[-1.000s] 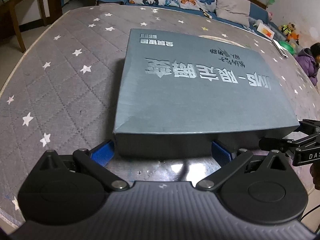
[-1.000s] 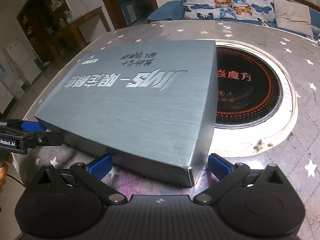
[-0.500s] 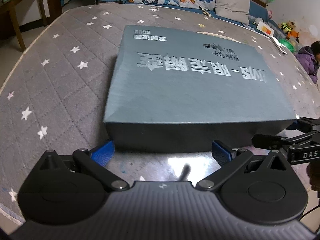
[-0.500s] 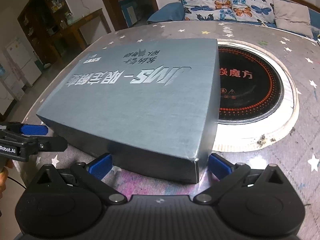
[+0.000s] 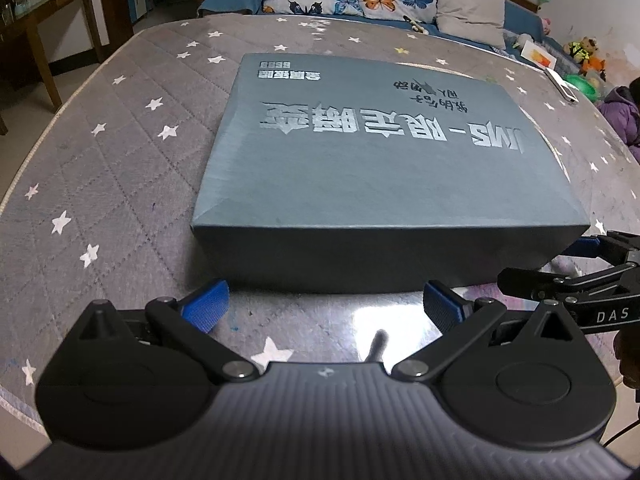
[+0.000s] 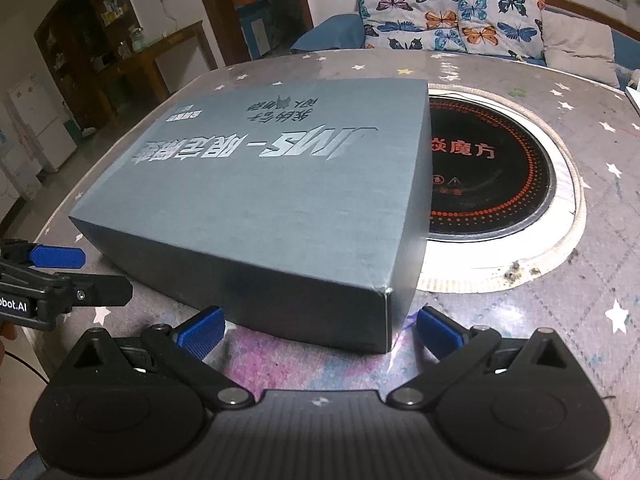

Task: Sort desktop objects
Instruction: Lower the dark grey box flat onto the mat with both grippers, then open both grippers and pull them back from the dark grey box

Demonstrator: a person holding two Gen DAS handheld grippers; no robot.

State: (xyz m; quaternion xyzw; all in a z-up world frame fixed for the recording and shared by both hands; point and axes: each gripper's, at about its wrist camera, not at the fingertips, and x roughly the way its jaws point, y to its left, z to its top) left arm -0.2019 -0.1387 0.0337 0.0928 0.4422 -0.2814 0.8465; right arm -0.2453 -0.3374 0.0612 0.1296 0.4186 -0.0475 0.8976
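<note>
A round table covered in grey quilted cloth with white stars (image 5: 120, 168) carries a large flat grey cardboard box with silver lettering (image 6: 272, 200), which partly overlaps a round black induction hob (image 6: 492, 176) set into the tabletop.

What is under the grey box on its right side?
The grey box overlaps the round black cooktop set in the table; the cooktop's left edge is hidden beneath it.

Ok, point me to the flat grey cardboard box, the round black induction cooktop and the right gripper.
flat grey cardboard box (image 5: 376, 184): left wrist view, lid top.
round black induction cooktop (image 6: 492, 180): right wrist view, glass surface.
right gripper (image 6: 318, 330): right wrist view, midway between blue fingertips.
</note>
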